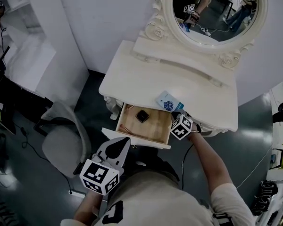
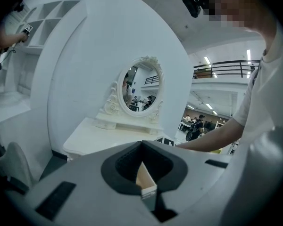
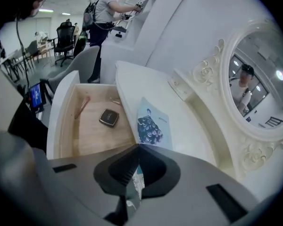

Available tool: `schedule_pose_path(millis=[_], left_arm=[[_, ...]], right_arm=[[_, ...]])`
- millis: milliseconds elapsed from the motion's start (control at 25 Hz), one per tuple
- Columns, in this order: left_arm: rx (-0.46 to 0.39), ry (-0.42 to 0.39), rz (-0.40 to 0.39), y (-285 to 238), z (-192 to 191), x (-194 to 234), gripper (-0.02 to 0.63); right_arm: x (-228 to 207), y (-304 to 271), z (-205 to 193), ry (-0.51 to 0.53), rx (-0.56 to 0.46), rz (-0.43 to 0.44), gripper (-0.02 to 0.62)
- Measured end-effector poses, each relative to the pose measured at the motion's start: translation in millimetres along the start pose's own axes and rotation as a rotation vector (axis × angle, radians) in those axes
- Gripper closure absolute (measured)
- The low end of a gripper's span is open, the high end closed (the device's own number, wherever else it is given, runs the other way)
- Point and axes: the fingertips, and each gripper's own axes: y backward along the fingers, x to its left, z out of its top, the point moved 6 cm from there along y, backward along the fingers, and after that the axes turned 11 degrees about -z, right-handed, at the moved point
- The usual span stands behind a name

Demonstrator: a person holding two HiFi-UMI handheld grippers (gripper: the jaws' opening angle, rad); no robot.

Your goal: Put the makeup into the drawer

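A flat blue-printed makeup packet [image 1: 168, 101] [image 3: 150, 123] lies on the white vanity top by its front edge, just right of the open wooden drawer [image 1: 137, 139] [image 3: 92, 138]. My right gripper [image 1: 177, 113] [image 3: 134, 180] is shut on the packet's near end. Inside the drawer are a black compact [image 1: 142, 116] [image 3: 109, 117] and a thin brush [image 3: 82, 106]. My left gripper [image 1: 119, 147] [image 2: 144, 173] sits at the drawer's white front panel, with its jaws closed on the panel's edge [image 2: 146, 180].
The vanity top [image 1: 179, 74] carries an oval mirror [image 1: 212, 13] at the back. A grey chair [image 1: 61, 142] stands left of the drawer. Another person works at white shelves [image 3: 111, 8] in the distance.
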Motion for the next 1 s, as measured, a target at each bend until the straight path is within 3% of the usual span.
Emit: schedule_pose_path(millis=[160, 480, 1000], left_arm=[[-0.033, 0.016, 0.010, 9.2, 6.6, 10.6, 0.551], [-0.071, 0.024, 0.036, 27.0, 9.4, 26.3, 0.551], [-0.054, 0.018, 0.054, 48.2, -1.1, 34.0, 0.551]], right_arm=[[-12.5, 20.4, 26.6, -0.075, -0.055, 0.006, 0.569], [-13.8, 52.4, 60.3, -0.101, -0.123, 0.022, 0.569], [29.1, 89.6, 85.5, -0.113, -0.168, 0.136, 0.571]])
